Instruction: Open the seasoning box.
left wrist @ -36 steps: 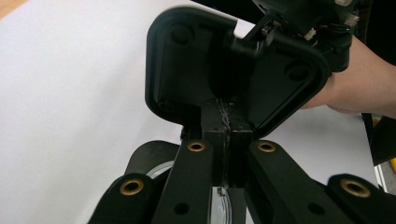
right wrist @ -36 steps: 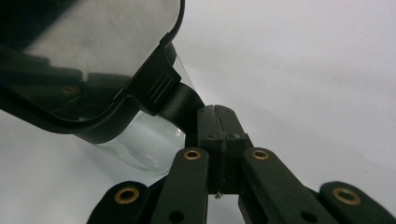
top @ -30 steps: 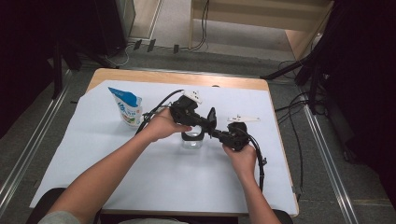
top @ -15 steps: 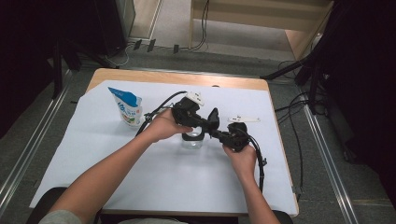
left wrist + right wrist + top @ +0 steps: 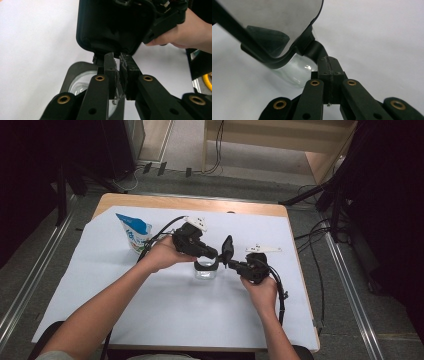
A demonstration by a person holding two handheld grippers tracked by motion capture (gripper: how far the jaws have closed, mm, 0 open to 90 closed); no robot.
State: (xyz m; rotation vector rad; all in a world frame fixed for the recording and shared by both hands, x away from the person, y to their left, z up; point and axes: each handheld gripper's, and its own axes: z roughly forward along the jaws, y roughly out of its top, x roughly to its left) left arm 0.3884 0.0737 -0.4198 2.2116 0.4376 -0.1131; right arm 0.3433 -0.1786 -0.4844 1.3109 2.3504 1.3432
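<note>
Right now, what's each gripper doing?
Left gripper: shut on the container's rim.
Right gripper: shut on the lid's tab.

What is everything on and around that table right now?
jar: one, clear with black rim, mid-table between the grippers
lid: one, black, hinged open above the jar
pouch: one, blue and white, upright at far left
white plate: one, lying far right of the jar
sheet: one, white, covering the table
table: one, wooden
left gripper: black, jaws closed on the jar rim
right gripper: black, jaws closed on the lid's tab
hands: two, from the near edge
</note>
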